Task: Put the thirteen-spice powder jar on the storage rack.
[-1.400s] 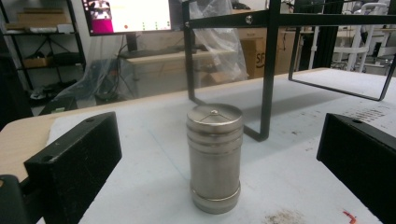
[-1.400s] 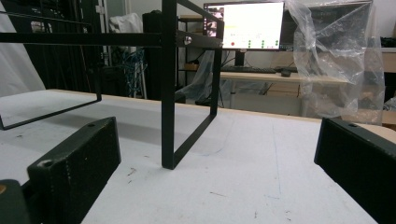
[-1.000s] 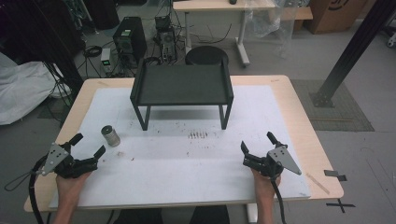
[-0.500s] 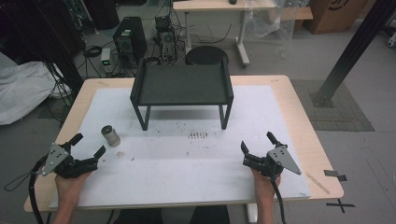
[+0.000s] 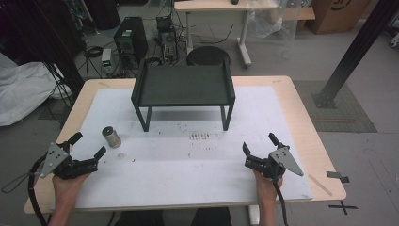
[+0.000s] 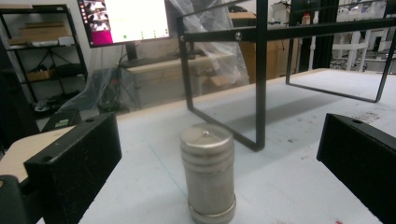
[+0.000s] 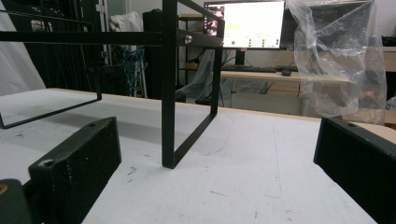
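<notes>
My left gripper (image 5: pixel 87 147) sits at the near left of the table (image 5: pixel 301 117), jaws spread wide, nothing between them. In the left gripper view the two black jaws frame the steel canister (image 6: pixel 208 172), which stands upright on the white mat (image 5: pixel 263 113), centred in the gap but ahead of the jaw tips, not touching either one. From the high view the canister (image 5: pixel 111 137) is just beyond and slightly right of that gripper, near the front left leg of the black stand (image 5: pixel 183 87).

My right gripper (image 5: pixel 260 149) is at the near right, well apart from the canister, jaws also spread and empty. Its view looks along the mat at a stand leg (image 7: pixel 168 93), which is farther off than the jaw tips.

The stand is a black tray on thin frame legs, set mid-table toward the far edge. Small dark specks (image 5: pixel 200 136) mark the mat just in front of it. A monitor (image 7: pixel 244 23) glows behind in the right gripper view. A computer tower (image 5: pixel 129 37) and a round stool (image 5: pixel 207 56) sit on the floor past the table.
</notes>
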Demonstrator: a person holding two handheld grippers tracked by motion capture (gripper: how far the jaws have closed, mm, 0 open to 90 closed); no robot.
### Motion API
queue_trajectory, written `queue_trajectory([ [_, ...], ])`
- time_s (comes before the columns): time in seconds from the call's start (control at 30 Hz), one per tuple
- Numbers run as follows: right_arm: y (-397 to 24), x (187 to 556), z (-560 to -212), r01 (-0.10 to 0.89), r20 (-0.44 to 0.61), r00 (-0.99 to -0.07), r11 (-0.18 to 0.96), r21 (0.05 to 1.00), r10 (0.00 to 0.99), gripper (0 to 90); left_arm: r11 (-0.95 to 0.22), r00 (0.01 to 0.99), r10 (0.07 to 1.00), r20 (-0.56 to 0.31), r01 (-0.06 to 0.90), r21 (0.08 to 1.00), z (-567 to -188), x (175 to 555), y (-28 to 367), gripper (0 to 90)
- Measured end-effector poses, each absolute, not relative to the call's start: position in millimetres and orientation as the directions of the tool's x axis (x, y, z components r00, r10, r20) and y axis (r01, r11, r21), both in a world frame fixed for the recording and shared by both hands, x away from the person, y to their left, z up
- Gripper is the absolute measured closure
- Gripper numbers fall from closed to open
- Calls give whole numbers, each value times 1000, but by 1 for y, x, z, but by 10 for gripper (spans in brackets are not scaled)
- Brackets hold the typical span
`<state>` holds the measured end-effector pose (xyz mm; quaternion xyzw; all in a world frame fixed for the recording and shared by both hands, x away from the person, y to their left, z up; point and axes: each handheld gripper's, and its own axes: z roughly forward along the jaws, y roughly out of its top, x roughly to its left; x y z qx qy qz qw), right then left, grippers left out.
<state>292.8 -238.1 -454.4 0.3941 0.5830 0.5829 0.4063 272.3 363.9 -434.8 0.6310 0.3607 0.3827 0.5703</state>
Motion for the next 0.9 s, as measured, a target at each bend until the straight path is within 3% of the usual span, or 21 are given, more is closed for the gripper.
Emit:
queue_trajectory([
  [0.47,-238,293,-454,-12,-15,-360,12,1000,933,8,-112,625,780,35,85,990,-405,286,376,5],
  [0.9,-238,293,-454,-12,-16,-361,12,1000,933,8,-142,620,784,-26,219,965,-413,314,374,13],
])
